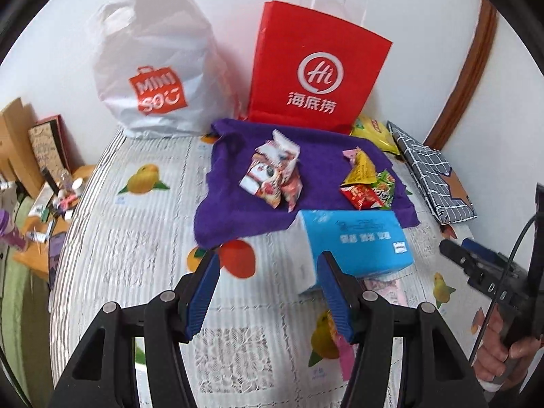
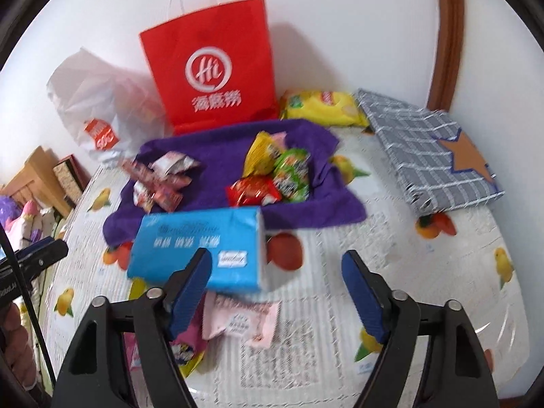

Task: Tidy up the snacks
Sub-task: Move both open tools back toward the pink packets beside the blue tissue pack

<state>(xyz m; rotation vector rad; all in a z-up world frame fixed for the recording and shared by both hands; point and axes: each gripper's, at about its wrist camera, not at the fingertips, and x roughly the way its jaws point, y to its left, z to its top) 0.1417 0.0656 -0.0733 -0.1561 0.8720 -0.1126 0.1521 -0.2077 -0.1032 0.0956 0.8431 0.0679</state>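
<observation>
Right wrist: both grippers over the fruit-print cloth [image 2: 391, 238], jaws apart, empty.

Nearest, right gripper [image 2: 277, 265] above a pink packet [image 2: 241, 319]; left gripper [image 1: 268, 265] beside the blue tissue pack [image 1: 360, 241]. Beyond, snacks in two heaps on the purple towel [image 1: 323, 156]: red-white packets [image 1: 275, 173] left, mixed packets [image 1: 370, 183] right. Farthest, red bag [image 1: 316, 78], white bag [image 1: 153, 68], yellow chips [image 2: 323, 107].

Just ahead of the ribbed blue plastic fingers [image 1: 200, 292] lies a glossy blue plastic-wrapped tissue pack [image 1: 357, 241]. Beyond it, a matt, fuzzy purple cloth [image 1: 234, 200] carries shiny foil snack packets [image 1: 272, 176] (crinkled), backed by a smooth red paper bag [image 1: 316, 71].
</observation>
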